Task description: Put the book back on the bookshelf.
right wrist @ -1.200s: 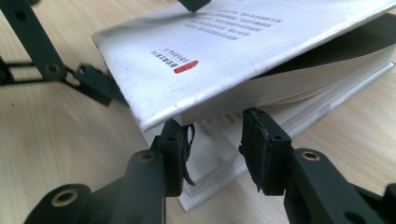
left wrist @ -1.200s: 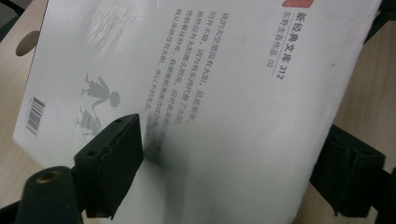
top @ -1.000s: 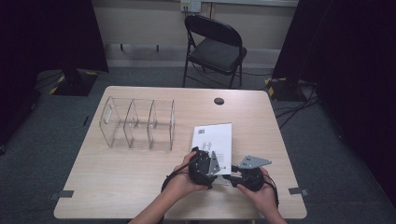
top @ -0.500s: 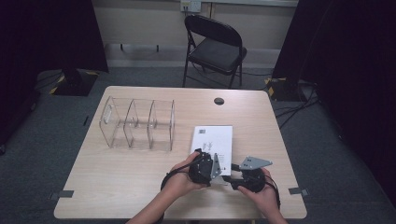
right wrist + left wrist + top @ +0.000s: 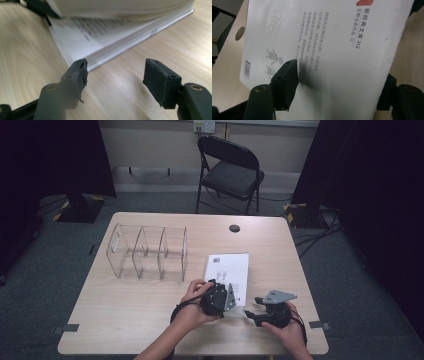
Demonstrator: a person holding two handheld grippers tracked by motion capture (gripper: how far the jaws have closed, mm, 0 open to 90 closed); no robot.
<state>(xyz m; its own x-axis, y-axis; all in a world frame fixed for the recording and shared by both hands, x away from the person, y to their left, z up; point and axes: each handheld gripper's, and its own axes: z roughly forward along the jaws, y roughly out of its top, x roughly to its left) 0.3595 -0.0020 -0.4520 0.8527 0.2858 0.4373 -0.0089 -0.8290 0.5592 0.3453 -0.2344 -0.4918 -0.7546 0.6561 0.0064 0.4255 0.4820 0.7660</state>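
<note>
1. High view first: a white book (image 5: 227, 270) lies on the wooden counter (image 5: 125, 320), at about 5 o'clock from the clear plastic organizer (image 5: 147, 252) and well apart from it. The book's near end sits at the left gripper (image 5: 225, 301).
2. Left gripper view: the book's cover (image 5: 324, 45) with a barcode and printed text runs between the fingers (image 5: 287, 80). They've just been closing in; one sits over the cover and the other sits at the book's far edge at 4 o'clock. Whether the pads actually press on it, I can't tell.
3. Right gripper view: the right gripper (image 5: 115, 75) has its fingers spread fairly wide after just opening up, nothing between them but bare counter. The book is at 12 o'clock from them, cover lifted so the pages show.
4. A black folding chair (image 5: 230, 170) stands beyond the counter's far edge.
</note>
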